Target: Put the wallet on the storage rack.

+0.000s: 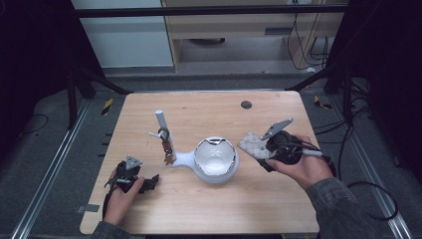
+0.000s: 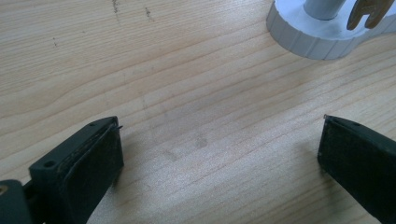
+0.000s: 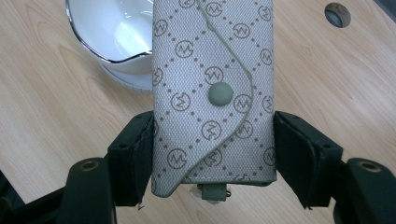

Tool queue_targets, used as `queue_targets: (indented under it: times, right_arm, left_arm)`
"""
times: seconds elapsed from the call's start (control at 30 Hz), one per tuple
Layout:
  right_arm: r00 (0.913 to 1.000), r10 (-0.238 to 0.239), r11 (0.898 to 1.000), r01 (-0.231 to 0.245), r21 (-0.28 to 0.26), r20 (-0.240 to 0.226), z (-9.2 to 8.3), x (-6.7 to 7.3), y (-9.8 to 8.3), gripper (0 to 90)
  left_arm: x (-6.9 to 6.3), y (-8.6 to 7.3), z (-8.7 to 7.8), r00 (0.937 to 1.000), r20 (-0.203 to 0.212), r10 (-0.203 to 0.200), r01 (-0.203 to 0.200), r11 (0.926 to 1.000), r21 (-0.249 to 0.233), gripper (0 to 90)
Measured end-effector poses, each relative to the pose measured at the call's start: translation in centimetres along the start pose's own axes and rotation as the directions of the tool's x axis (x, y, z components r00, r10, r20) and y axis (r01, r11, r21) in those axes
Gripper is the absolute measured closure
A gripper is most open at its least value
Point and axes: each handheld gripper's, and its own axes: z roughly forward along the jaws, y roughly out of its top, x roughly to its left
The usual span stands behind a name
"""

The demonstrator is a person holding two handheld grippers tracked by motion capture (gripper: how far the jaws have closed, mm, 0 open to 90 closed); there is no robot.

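A grey key pouch (image 3: pixel 212 88) with a monogram pattern and a snap button is held flat between the jaws of my right gripper (image 3: pixel 212 149), which is shut on its sides. In the high view the key pouch (image 1: pixel 250 143) hangs just right of a white bowl-shaped dish (image 1: pixel 215 172), with the right gripper (image 1: pixel 261 152) behind it. The dish joins a white base with an upright post (image 1: pixel 161 121), and a bunch of keys (image 1: pixel 168 149) hangs there. My left gripper (image 1: pixel 152 181) rests low at the front left, open with bare wood between its jaws (image 2: pixel 219 154).
The white base (image 2: pixel 317 39) and a brown key (image 2: pixel 369 11) lie a short way ahead of the left gripper. A dark round hole (image 1: pixel 246 104) sits near the table's far edge. The dish rim (image 3: pixel 88 44) is close to the pouch's left.
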Motion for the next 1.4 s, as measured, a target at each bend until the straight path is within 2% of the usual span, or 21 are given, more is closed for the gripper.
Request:
queue_targets:
  times: [0.57, 1.4]
  right_arm:
    - [0.9977, -0.062, 0.998, 0.062, 0.006, -0.027, -0.3, 1.9, 1.4, 32.8]
    - [0.9887, -0.128, 0.991, 0.131, 0.037, -0.078, 0.5, 4.4, 2.6, 32.8]
  left_arm:
    - [0.0, 0.0, 0.0, 1.0, 0.002, 0.002, -0.002, 1.0, 0.002, 0.0]
    - [-0.1, 0.0, 0.0, 1.0, 0.0, -0.004, 0.004, 1.0, -0.004, 0.0]
